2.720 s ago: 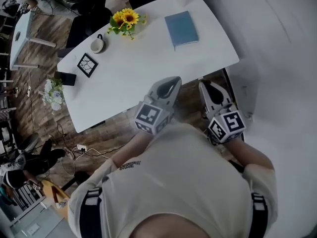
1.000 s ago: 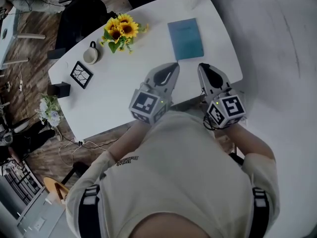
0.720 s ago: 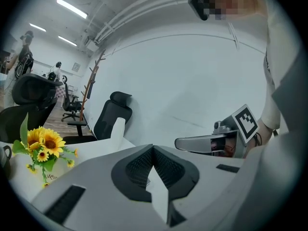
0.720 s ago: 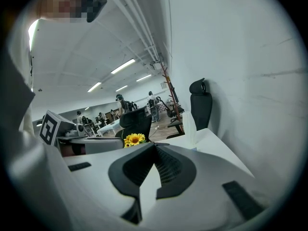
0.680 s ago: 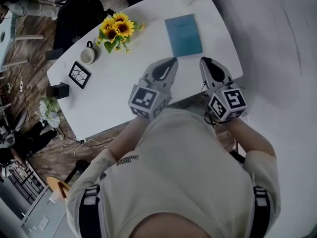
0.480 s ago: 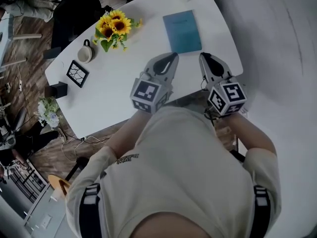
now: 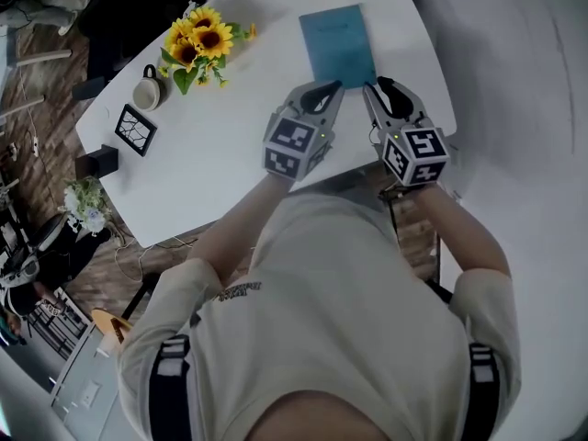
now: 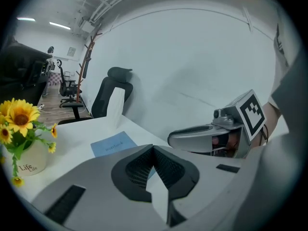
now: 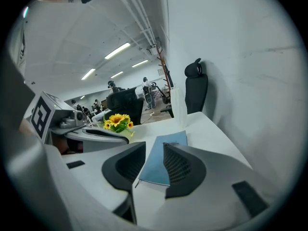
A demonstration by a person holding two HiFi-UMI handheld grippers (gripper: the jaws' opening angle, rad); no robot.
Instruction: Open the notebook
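- Notebook [image 7: 338, 44]: blue, closed, lying flat on the white table [image 7: 230, 154] towards its far end. It is well clear of the sunflowers [image 7: 195, 39].
- Long axis runs away from the person, roughly in line with where both tools point. The near short edge faces the tips.
- Left gripper [image 7: 329, 87]: jaws clenched together, nothing in them. In the head view its tip sits just short of the notebook's near-left corner; I can't tell if it touches.
- Right gripper [image 7: 378, 85]: jaws have just been opening and now stand part-way apart. Nothing is between the pads. Its own view shows the notebook through the gap, further ahead on the table, not gripped.
- In the head view the right tip sits just off the near-right corner. Both tips are about equally near, one at each near corner.
- Judgement: this is still the approach and the cover is untouched. The right tool, jaws apart and lined up with the right long edge, looks the likelier one to catch the cover, with the left free to pin the book.
- Spine side not readable from these views.
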